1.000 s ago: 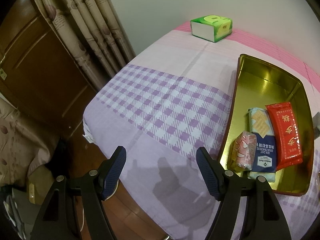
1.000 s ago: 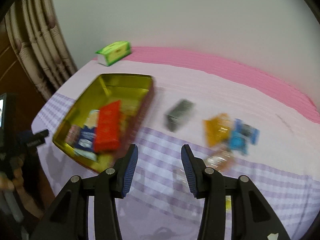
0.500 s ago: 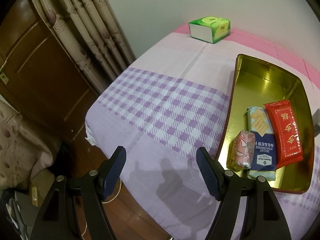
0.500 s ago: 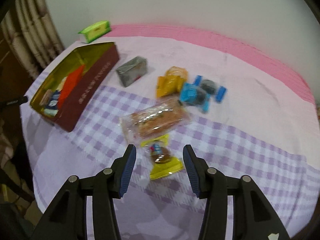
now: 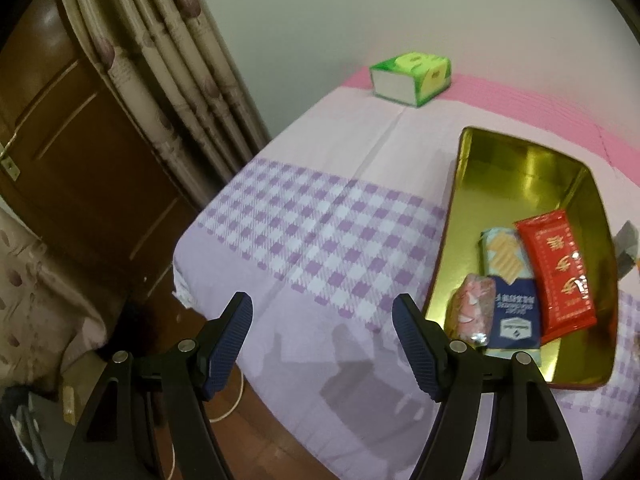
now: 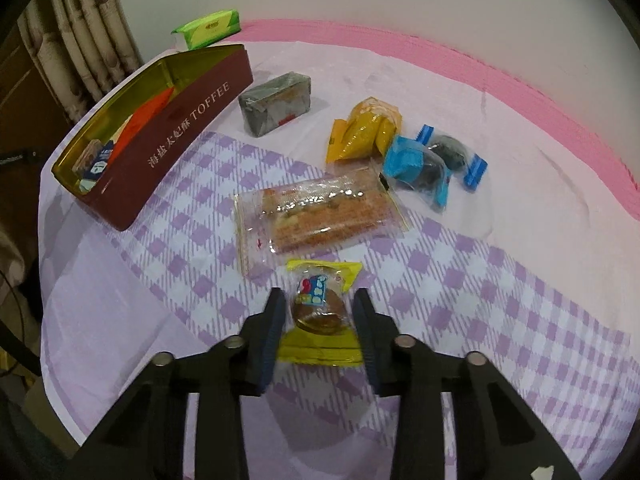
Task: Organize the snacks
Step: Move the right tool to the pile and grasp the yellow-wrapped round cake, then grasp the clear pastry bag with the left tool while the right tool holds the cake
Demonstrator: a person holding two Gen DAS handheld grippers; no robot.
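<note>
Right gripper [image 6: 318,312] closing around yellow-wrapped snack [image 6: 320,312] on checked tabletop [image 6: 480,280]; left gripper [image 5: 322,334] spread, empty, beside toffee tin [image 5: 520,168].

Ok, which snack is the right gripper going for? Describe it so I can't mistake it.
On the purple checked cloth, nearer than the long clear-wrapped cake, lies a small yellow-wrapped round brown cake. It sits between the closing jaws of the right gripper. It alone has yellow ends and a blue label.
</note>
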